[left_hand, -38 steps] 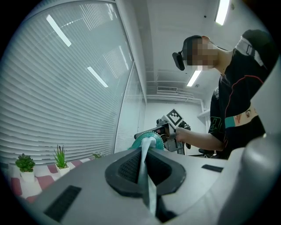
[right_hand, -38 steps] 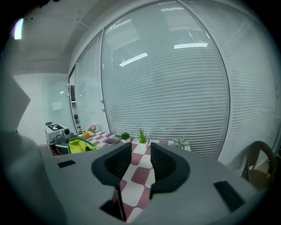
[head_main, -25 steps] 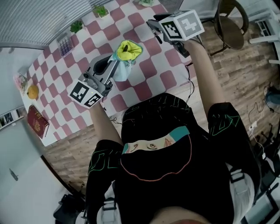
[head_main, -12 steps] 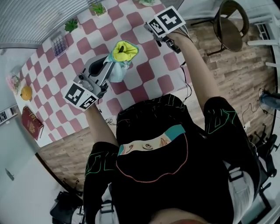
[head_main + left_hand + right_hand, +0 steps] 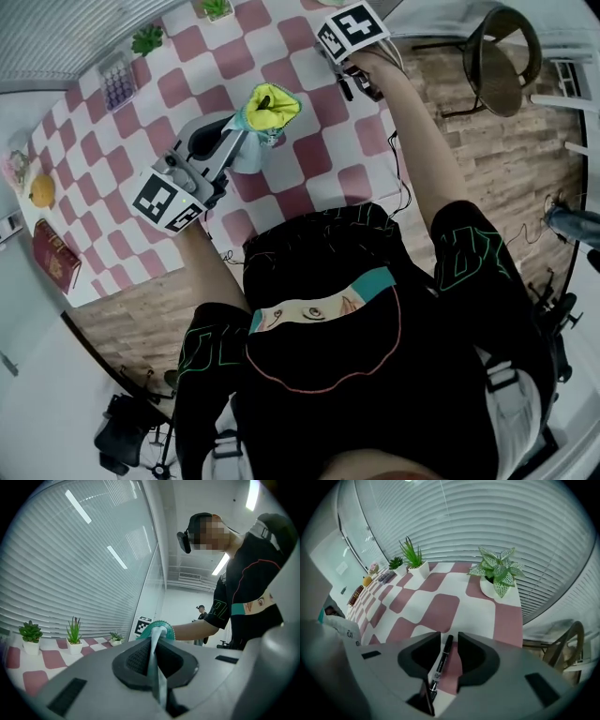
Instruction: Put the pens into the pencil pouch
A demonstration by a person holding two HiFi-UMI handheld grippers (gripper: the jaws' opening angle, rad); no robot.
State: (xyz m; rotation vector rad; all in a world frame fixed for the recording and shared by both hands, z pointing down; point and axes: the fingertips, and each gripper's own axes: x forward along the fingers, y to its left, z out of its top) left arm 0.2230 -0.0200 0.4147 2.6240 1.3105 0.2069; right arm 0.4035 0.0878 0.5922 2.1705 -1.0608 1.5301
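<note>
Holding the pencil pouch [image 5: 265,111] upright w/ the left tool [image 5: 157,654]: jaws fully closed on a fold of teal fabric at the rim. Mouth is spread open, yellow lining showing in head view. Can't tell if its base rests on the table [image 5: 309,155].

Right tool [image 5: 451,641]: jaws apart, aimed steeply down at the table. Black pen [image 5: 442,662] lies on the table btwn them, roughly in line w/ the jaws and nearer the jaw on the picture's left. Pads not pressing on it, so no grip yet. Spot is near the table's far right corner, potted plant [image 5: 499,573] beyond it, well apart from the pouch.

Status, my read:
- done: pouch open and presented, right tool lined up over the pen
- not done: pen not gripped, not lifted, not in pouch
- unknown: can't see down into the pouch, so no idea if any pens are already in. No other loose pens visible.

Left to do: close on the pen, lift, carry across to the pouch mouth, drop in. Repeat if more pens turn up. Call it early-to-mid for this pen.
</note>
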